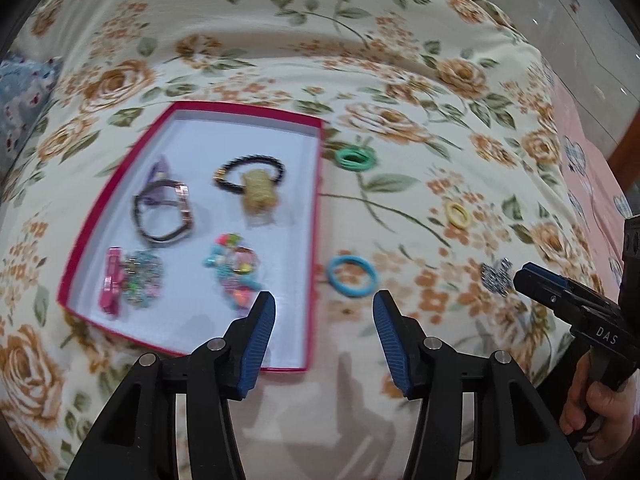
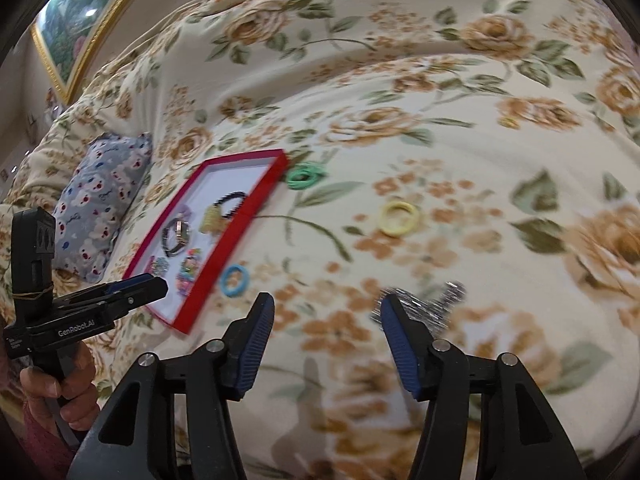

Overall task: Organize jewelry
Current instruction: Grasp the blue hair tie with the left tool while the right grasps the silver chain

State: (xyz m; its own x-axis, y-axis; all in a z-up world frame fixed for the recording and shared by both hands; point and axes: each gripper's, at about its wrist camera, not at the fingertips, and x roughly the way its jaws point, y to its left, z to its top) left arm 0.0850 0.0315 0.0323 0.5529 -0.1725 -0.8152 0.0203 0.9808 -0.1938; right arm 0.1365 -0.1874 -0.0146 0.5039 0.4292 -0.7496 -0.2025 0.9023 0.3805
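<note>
A red-rimmed white tray (image 1: pixel 120 172) lies on the floral bedspread and holds several hair ties and clips, among them a black tie with a beige charm (image 1: pixel 256 184). Beside it on the spread lie green rings (image 1: pixel 355 158), a yellow ring (image 1: pixel 457 214), a blue ring (image 1: pixel 352 276) and a silver glitter clip (image 1: pixel 496 276). My left gripper (image 1: pixel 324 320) is open and empty, hovering at the tray's near right corner, just before the blue ring. My right gripper (image 2: pixel 328 320) is open and empty, its right finger next to the glitter clip (image 2: pixel 432 304).
A blue patterned pillow (image 2: pixel 100 196) lies left of the tray (image 2: pixel 208 272). A gold-framed picture (image 2: pixel 80 20) hangs on the wall. A pink sheet (image 1: pixel 580 152) borders the bedspread at the right. The right gripper shows in the left wrist view (image 1: pixel 532 280).
</note>
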